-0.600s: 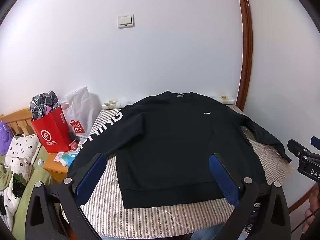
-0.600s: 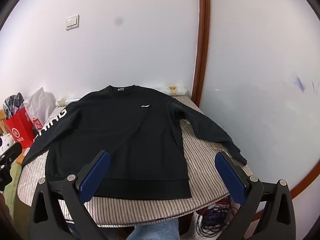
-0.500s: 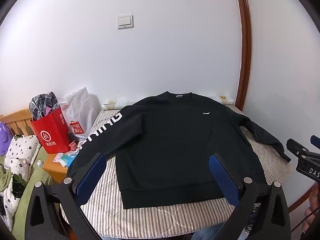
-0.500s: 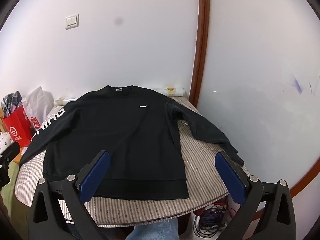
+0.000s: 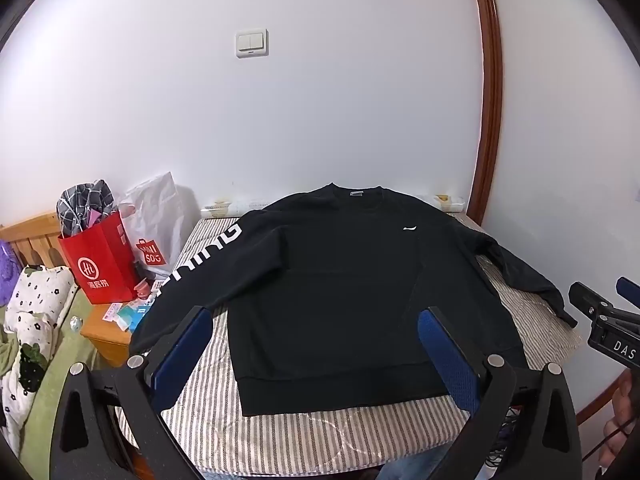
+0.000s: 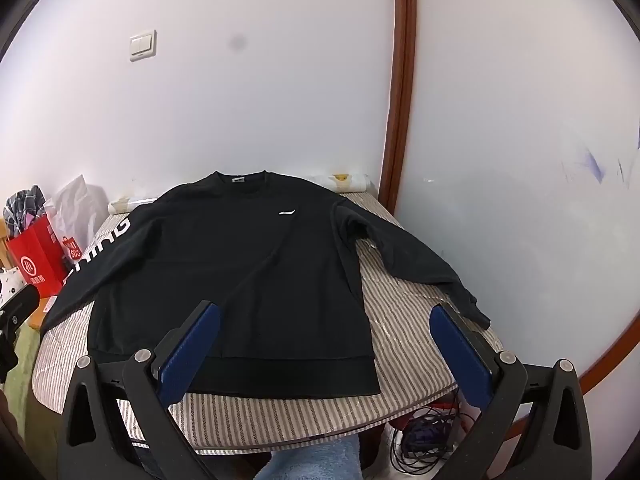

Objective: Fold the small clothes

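A black long-sleeved sweatshirt (image 5: pixel 340 288) lies flat, front up, on a striped table (image 5: pixel 320 436), collar at the far wall, both sleeves spread outward. White letters run down its left sleeve (image 5: pixel 200 264). It also shows in the right wrist view (image 6: pixel 240 280). My left gripper (image 5: pixel 316 356) is open and empty, above the hem at the near edge. My right gripper (image 6: pixel 324 352) is open and empty, above the hem's right part. The right gripper's tip also shows in the left wrist view (image 5: pixel 600 316).
A red paper bag (image 5: pixel 100 264) and a white plastic bag (image 5: pixel 156 224) stand on a wooden nightstand (image 5: pixel 108 332) left of the table. A bed with flowered bedding (image 5: pixel 28 320) lies far left. Cables (image 6: pixel 424 436) lie on the floor. White walls close the back and right.
Both views have shifted only slightly. The sweatshirt has not moved and both grippers stay open.
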### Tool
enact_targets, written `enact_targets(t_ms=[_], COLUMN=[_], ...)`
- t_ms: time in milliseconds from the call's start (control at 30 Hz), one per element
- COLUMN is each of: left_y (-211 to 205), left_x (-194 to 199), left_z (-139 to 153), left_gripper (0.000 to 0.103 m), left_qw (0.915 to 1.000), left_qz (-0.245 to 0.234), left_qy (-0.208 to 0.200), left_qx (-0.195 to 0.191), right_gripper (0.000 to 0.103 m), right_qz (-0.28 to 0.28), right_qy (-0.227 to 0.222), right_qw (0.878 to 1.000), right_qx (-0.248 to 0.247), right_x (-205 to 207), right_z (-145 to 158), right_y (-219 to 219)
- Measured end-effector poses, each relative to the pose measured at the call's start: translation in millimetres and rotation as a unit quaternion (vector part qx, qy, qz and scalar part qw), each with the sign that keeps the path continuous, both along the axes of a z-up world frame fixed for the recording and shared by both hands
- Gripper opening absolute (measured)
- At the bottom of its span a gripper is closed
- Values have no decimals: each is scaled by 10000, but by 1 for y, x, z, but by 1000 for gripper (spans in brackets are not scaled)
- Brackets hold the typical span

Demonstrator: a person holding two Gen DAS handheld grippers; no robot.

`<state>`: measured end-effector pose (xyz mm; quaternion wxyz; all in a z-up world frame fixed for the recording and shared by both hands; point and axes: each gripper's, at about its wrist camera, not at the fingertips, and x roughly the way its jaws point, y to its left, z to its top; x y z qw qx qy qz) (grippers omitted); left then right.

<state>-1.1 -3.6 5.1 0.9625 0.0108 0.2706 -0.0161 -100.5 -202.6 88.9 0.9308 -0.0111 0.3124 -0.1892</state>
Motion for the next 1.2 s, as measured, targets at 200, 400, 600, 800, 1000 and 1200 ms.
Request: enact_targets(t_ms=[200,400,600,800,1000,1200], left_y=[2,8,10,10,8,8], left_x=[-2,-4,-5,-6,-7,-7], left_z=[0,0,1,1,1,-1], left_gripper=[103,103,103,103,103,103], left_qw=[10000,9999,9999,9999,9999,9999], left_qz=[-18,2,-6,-33,-47,-56], left_qy=[-7,-26,-32,-43,-56,-45], left_qx=[-4,-126,-145,-149,-144,-157], right_gripper=[103,103,103,103,103,103], right_qz=[-11,-18,-24,-28,-32,-23], right_qy=[-31,-73,-106,-105,-109,-108], right_qw=[10000,9999,9999,9999,9999,9999], right_qx=[-41,-72,-37,-44,-56,-64], right_x=[-1,-4,-5,-5,-6,-6], right_z=[0,3,2,3,3,2], right_y=[-2,0,-2,-2,0,-1])
